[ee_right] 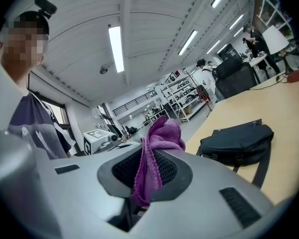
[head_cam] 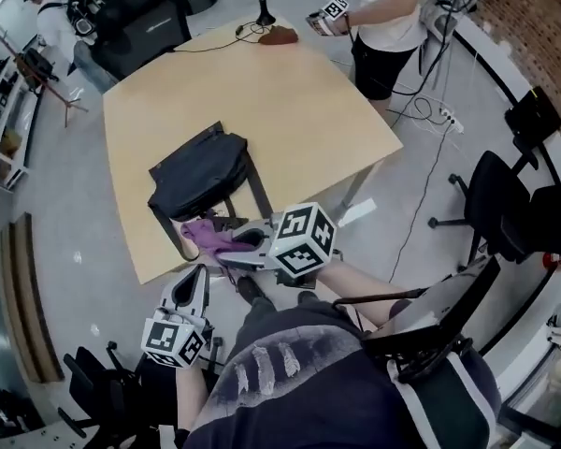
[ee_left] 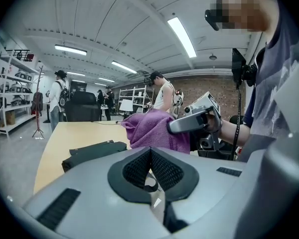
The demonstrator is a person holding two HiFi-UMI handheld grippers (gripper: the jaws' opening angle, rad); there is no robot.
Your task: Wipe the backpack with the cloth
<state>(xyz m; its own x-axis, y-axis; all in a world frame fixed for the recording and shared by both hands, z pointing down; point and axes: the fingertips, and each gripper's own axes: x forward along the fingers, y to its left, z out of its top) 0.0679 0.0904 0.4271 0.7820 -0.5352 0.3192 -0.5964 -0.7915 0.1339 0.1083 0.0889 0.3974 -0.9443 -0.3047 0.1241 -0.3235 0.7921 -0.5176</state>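
Right tool point(ee_right: 147, 159) gripping purple cloth point(ee_right: 163, 133), black backpack point(ee_right: 237, 143) lying flat

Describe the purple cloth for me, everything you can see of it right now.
The purple cloth looks like soft, fuzzy microfibre, bunched and crumpled. The right gripper is shut on it, a fold pinched between the jaws, the rest bulging beyond them. It is held over the near edge of the table, beside the black backpack, apparently not touching it.
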